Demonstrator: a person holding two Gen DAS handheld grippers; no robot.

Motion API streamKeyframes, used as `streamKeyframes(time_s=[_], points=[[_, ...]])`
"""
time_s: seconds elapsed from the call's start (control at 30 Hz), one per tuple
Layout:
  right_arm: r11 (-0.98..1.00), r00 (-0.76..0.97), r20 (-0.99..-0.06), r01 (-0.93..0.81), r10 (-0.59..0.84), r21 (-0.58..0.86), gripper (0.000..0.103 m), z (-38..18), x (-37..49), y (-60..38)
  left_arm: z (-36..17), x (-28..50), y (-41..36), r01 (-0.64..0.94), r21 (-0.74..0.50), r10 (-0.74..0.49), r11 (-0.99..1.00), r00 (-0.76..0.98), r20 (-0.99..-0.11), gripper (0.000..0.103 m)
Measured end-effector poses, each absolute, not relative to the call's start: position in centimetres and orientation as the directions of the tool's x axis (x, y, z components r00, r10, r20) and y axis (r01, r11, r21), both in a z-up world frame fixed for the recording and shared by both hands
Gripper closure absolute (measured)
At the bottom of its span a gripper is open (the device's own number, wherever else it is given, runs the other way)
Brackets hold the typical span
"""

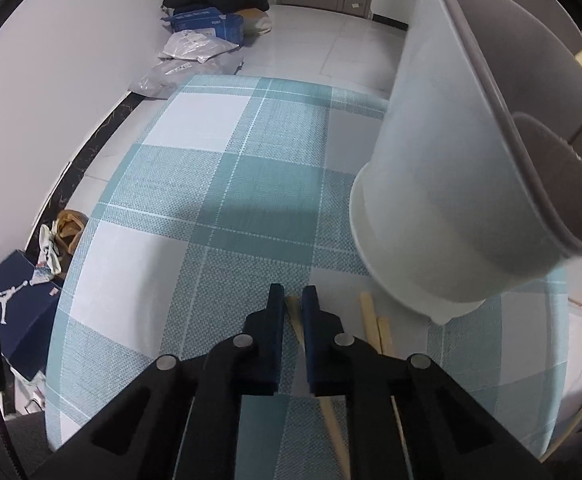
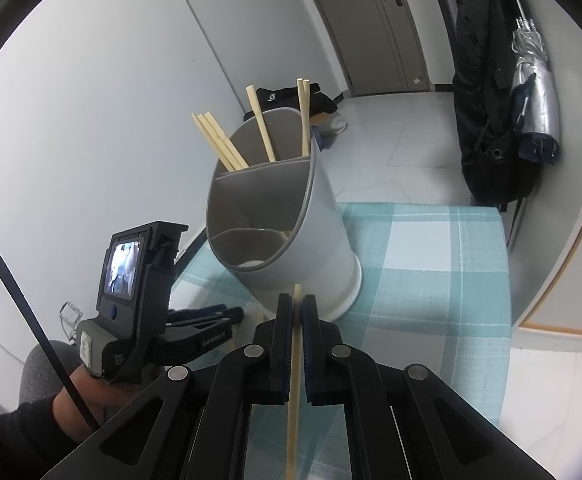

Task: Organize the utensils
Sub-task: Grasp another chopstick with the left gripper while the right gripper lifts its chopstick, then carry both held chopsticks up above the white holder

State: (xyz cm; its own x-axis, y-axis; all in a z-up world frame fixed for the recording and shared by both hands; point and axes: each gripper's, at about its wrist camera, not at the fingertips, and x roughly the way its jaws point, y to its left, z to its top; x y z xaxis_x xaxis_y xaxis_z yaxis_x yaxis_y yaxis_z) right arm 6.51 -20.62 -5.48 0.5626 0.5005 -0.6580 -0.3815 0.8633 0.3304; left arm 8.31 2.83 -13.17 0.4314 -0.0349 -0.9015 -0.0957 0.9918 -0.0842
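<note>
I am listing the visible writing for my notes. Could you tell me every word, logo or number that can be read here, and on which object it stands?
"GenRobot" (probably; small print): on the arm of the left gripper, right wrist view.
Jumpman logo, no words: dark blue shoe box on the floor.
Print on the blue package and the white bags: too blurred to read.

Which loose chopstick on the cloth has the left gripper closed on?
The leftmost chopstick, between the left gripper pads; the other chopsticks lie free toward the holder.
</note>
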Motion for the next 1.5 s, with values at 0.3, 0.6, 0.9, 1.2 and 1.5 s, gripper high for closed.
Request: streamKeyframes(time_s=[0.3,0.6,0.9,1.2,1.5], points=[[0.866,0.584,-0.645,-0.401,0.494,0.299,0.099,-4.8,5.7,-19.7,-11.6,7.9,3.4,-0.11,-0.156,-0.081,0.982,0.497,-0.864,0.102],[0.875,0.629,-0.613,-0.399,0.479,0.274,0.099,-4.0,4.5,-19.6,-6.0,5.8,4.5,-0.041,-0.287,-0.181,0.957,0.687,-0.704,0.102],[0.89,0.675,-0.58,-0.37,0.455,0.267,0.099,-2.9,3.4,-19.6,-2.4,3.0,4.5,0.028,-0.272,-0.196,0.962,0.764,-0.615,0.102],[0.892,0.719,-0.528,-0.384,0.452,0.241,0.099,-1.4,2.0,-19.0,-0.5,1.0,4.6,0.056,-0.224,-0.182,0.973,0.783,-0.595,0.102],[0.903,0.731,-0.53,-0.361,0.429,0.234,0.099,-1.0,1.4,-18.9,0.6,-0.5,4.3,0.087,-0.215,-0.199,0.973,0.788,-0.582,0.102]])
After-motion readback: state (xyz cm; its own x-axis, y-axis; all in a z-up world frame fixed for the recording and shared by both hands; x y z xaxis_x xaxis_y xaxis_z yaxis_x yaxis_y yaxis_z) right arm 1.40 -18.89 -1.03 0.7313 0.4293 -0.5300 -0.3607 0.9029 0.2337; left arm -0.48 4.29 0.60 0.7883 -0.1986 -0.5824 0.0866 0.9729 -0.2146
